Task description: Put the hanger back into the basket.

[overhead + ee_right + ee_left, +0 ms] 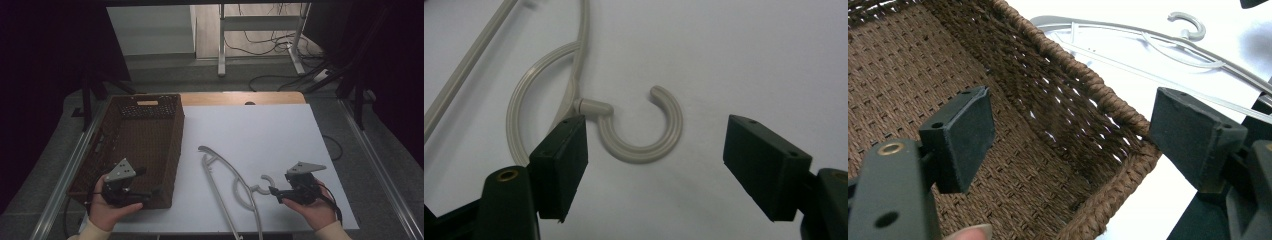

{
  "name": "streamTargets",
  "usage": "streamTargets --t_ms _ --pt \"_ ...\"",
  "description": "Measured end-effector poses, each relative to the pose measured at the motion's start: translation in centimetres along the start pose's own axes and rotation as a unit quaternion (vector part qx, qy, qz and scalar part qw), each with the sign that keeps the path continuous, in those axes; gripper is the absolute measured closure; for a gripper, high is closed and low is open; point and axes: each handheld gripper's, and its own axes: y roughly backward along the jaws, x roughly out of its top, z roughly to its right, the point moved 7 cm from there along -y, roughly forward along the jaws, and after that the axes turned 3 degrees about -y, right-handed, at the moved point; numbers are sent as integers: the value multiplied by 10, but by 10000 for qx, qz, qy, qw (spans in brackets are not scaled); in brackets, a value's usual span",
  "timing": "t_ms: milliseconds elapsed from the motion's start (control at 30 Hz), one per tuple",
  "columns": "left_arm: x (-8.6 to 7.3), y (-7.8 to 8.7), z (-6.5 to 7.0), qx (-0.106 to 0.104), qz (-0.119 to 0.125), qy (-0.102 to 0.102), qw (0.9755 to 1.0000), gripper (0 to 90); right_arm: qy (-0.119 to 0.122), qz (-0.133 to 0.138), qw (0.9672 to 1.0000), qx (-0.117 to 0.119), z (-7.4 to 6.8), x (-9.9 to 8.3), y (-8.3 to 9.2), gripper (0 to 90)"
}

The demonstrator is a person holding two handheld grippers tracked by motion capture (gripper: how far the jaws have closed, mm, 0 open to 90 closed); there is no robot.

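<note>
Bare white desk (270,130) lies open right of the hanger (227,175) and up to the far edge — free passage there. The basket (172,150) blocks the left side; its woven wall stands between the left gripper (142,196) and the hanger

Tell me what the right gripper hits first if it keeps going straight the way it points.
Most likely the hanger's hook: it lies on the white table just ahead of the open right gripper, between its jaws' lines. Depth is hard to judge.
</note>
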Motion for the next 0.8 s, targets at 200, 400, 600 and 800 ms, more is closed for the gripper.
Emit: streamTargets --t_ms 200,400,600,800 --pt "0 1 1 -9 5 -20 10000 183 1 -88 10000 7 -6 1 -4 265" --pt "1 0 1 -17 8 -10 10000 183 -2 -221 9997 67 -18 1 -8 277" --pt "1 0 1 -27 -2 -24 10000 183 77 -359 9993 118 -25 2 -16 278" --pt "1 -1 2 -33 -4 -35 10000 184 215 -402 9989 98 -30 10 -25 288"
